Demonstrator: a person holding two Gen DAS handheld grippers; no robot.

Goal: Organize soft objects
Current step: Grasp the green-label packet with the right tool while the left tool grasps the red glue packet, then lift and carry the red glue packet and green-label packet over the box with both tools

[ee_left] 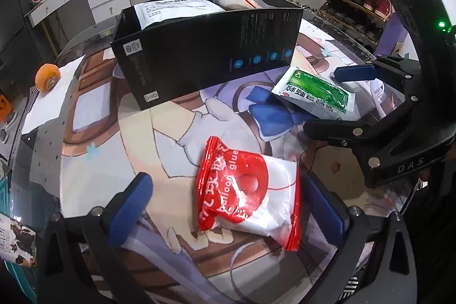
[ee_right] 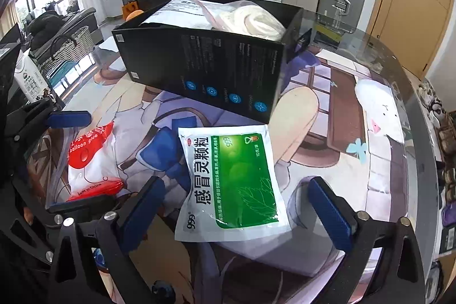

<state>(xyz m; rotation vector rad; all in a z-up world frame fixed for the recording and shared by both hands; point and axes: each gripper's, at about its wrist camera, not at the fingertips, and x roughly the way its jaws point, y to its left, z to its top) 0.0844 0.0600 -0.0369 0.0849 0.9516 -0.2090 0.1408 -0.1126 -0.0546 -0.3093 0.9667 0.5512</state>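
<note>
Both grippers hang wide open and hold nothing: the left gripper point(ee_left: 228, 207) straddles the red-and-white plastic glue pouch point(ee_left: 250, 193), the right gripper point(ee_right: 242, 210) the flat green-and-white medicine sachet point(ee_right: 230, 181), both lying on the worktop point(ee_right: 356, 175) before the tall black cardboard box point(ee_right: 211, 67). The slick, thin packets can slip or crumple when pinched.

Red-and-white pouch point(ee_left: 250, 191), white lettering on the red. Green-and-white sachet point(ee_right: 232, 184), leaf print, black characters. Black box point(ee_left: 205, 47) with blue round icons; bench point(ee_right: 342, 161) has a purple/beige cartoon print; blue pads point(ee_right: 332, 214).
</note>
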